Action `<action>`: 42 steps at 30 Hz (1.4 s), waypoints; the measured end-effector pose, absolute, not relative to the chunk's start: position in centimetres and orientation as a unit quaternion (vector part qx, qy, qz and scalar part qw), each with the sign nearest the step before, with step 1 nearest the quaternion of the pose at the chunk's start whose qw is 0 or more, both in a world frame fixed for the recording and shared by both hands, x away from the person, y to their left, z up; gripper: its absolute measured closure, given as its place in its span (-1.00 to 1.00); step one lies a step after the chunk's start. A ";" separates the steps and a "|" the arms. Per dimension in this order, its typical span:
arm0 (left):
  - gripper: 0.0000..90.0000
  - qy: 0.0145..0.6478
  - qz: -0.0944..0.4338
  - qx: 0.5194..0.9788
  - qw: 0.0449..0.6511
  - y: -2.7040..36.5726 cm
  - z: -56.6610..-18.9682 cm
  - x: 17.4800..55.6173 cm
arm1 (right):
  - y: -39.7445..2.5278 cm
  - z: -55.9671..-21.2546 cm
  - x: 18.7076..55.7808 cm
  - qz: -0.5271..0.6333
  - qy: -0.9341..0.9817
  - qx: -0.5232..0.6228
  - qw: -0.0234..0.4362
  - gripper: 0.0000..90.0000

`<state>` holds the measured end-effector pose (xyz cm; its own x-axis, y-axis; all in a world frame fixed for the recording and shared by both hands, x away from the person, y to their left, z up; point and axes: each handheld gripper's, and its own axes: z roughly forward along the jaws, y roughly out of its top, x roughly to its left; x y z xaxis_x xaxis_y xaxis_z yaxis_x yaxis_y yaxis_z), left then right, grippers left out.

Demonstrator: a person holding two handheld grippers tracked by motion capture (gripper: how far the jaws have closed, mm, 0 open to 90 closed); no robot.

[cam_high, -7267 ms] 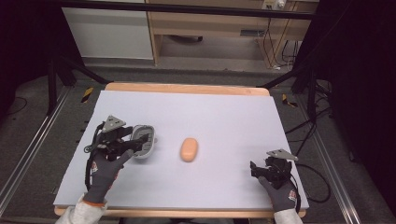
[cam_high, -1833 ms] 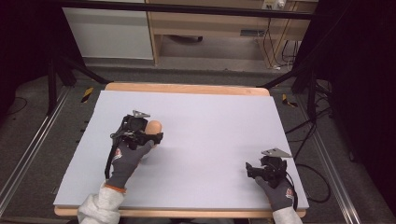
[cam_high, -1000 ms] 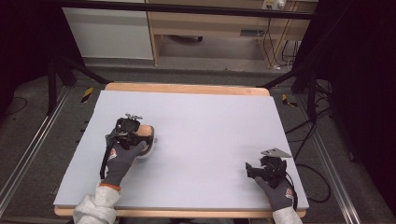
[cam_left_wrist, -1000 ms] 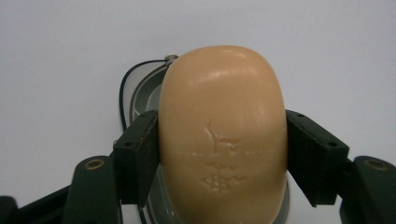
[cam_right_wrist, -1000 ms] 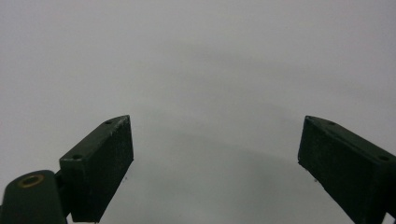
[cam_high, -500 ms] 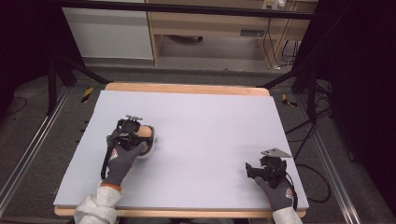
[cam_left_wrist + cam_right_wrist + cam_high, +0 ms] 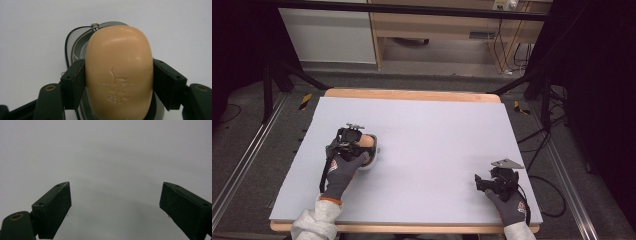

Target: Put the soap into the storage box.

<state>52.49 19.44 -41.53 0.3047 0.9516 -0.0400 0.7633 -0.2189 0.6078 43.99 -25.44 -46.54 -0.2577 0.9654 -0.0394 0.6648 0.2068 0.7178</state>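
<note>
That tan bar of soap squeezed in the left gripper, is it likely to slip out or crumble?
The soap looks glossy and rounded, so it may well slide between the flat pads if the squeeze eases. Small cracks on its face suggest it is firm but could chip under hard pressure. It hangs over a grey dish, so a slip would probably land there.

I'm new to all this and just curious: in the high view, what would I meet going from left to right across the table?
Left gripper clamping the tan oval soap bar → bare stretch of the pale grey table → open right gripper.
</note>
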 end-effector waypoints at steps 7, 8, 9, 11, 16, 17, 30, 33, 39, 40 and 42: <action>-0.32 0.561 0.181 0.758 0.281 19.5 -41.3 52.3 | -25.4 -46.5 44.0 0.299 0.735 0.555 0.252 -0.76; -0.31 0.559 0.180 0.757 0.287 19.5 -41.1 52.2 | -25.5 -46.5 44.0 0.299 0.735 0.554 0.252 -0.76; -0.33 0.556 0.186 0.757 0.288 19.5 -40.8 52.1 | -25.5 -46.5 44.0 0.299 0.735 0.554 0.252 -0.76; -0.32 0.552 0.192 0.755 0.298 19.4 -40.3 52.0 | -25.5 -46.5 44.0 0.299 0.735 0.554 0.252 -0.76; -0.33 0.540 0.203 0.752 0.320 19.6 -39.5 51.5 | -25.5 -46.5 44.0 0.301 0.735 0.551 0.254 -0.76; -0.33 0.535 0.204 0.752 0.326 19.6 -39.5 51.4 | -25.5 -46.4 44.0 0.302 0.734 0.552 0.254 -0.76; -0.40 0.508 0.209 0.738 0.392 21.7 -38.9 49.8 | -25.9 -46.3 43.9 0.318 0.723 0.559 0.254 -0.76; -0.40 0.510 0.210 0.734 0.396 22.3 -39.0 49.6 | -26.0 -46.2 43.9 0.319 0.721 0.559 0.256 -0.76; -0.40 0.512 0.213 0.726 0.406 24.0 -39.5 48.9 | -26.1 -46.2 43.9 0.321 0.718 0.561 0.257 -0.76; -0.40 0.516 0.217 0.722 0.407 24.6 -39.6 48.7 | -26.2 -46.2 43.9 0.322 0.718 0.561 0.258 -0.76; -0.40 0.517 0.221 0.716 0.413 25.3 -39.6 48.4 | -26.2 -46.2 43.9 0.323 0.716 0.563 0.257 -0.76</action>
<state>48.36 25.26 -39.57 0.3676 0.9235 -0.1101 0.5583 -0.1244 0.8203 43.90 -26.20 -46.21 -0.2330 0.9725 -0.0043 0.6405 0.1568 0.7518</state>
